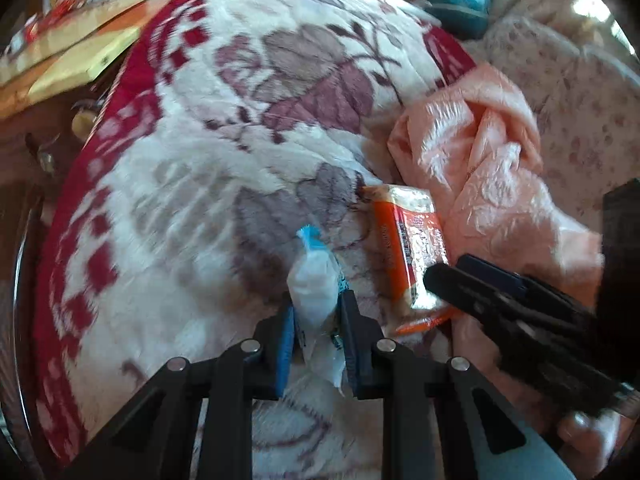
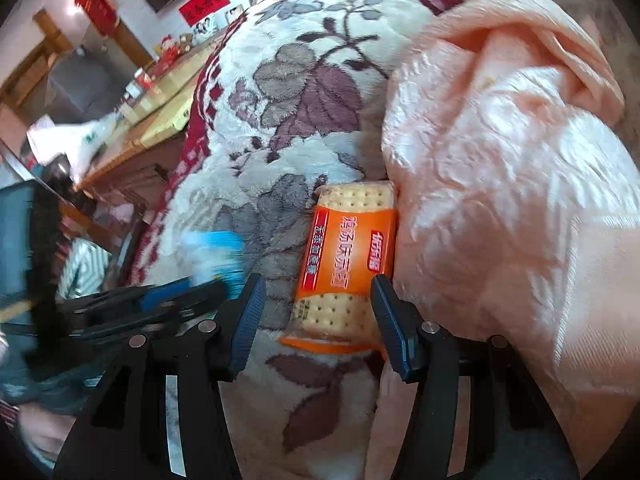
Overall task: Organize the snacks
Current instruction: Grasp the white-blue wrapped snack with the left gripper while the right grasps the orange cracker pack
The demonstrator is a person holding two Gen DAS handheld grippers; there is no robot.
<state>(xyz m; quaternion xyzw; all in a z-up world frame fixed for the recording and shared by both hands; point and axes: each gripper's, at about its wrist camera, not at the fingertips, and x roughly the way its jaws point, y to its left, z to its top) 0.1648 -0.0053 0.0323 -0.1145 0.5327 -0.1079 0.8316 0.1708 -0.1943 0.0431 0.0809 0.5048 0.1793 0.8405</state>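
while the left gripper [image 1: 316, 316] pinches a white packet [image 1: 314, 280], the right gripper [image 2: 316, 320] gapes over floral blanket [image 1: 192, 184].

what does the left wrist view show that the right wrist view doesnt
Only the left wrist view shows the left gripper shut on the white snack packet, and a teal cloth. Only the right wrist view shows the open right gripper straddling the cracker pack, with its print readable. Both show the floral blanket and the peach cloth.
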